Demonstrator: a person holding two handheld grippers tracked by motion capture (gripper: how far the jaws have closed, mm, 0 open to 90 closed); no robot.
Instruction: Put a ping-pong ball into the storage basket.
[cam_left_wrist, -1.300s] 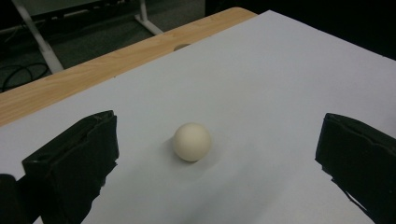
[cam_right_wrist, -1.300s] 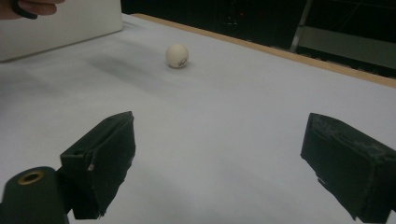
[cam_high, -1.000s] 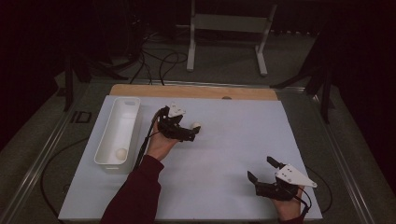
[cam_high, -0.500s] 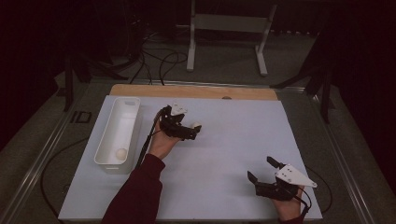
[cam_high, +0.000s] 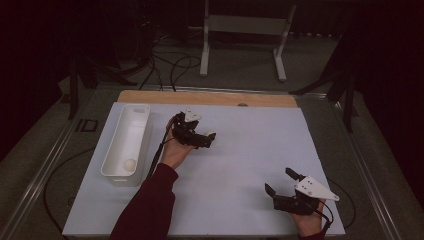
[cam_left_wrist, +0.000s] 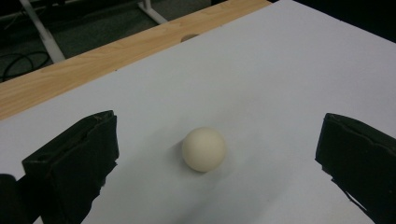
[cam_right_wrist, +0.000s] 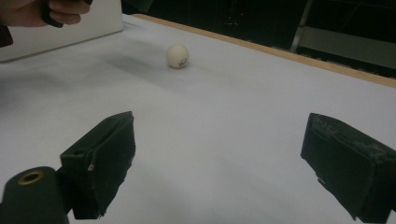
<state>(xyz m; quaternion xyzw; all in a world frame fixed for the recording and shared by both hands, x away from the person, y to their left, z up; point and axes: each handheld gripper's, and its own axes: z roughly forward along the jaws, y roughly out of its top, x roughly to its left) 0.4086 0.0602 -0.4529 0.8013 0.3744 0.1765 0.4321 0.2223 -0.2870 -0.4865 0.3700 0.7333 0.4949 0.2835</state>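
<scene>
A cream ball (cam_left_wrist: 203, 149) rests on the white table cover, between the wide-apart jaws of my left gripper (cam_left_wrist: 219, 129), which touch nothing. In the high view this left gripper (cam_high: 205, 137) is held over the middle-left of the cover, next to a white tray (cam_high: 116, 150). My right gripper (cam_high: 278, 181) hovers open near the front right corner, nothing between its fingers. From the right gripper view the same ball (cam_right_wrist: 177, 56) lies far ahead of the open right gripper (cam_right_wrist: 222, 126), near the person's left hand (cam_right_wrist: 46, 11).
The long white tray (cam_right_wrist: 70, 28) on the left holds another cream ball (cam_high: 129, 165) at its near end. A wooden strip (cam_high: 210, 98) borders the table's far edge. Cables and a metal stand (cam_high: 245, 30) lie on the floor beyond.
My left gripper has shifted very slightly over the ball. The right gripper has stayed still and open.
</scene>
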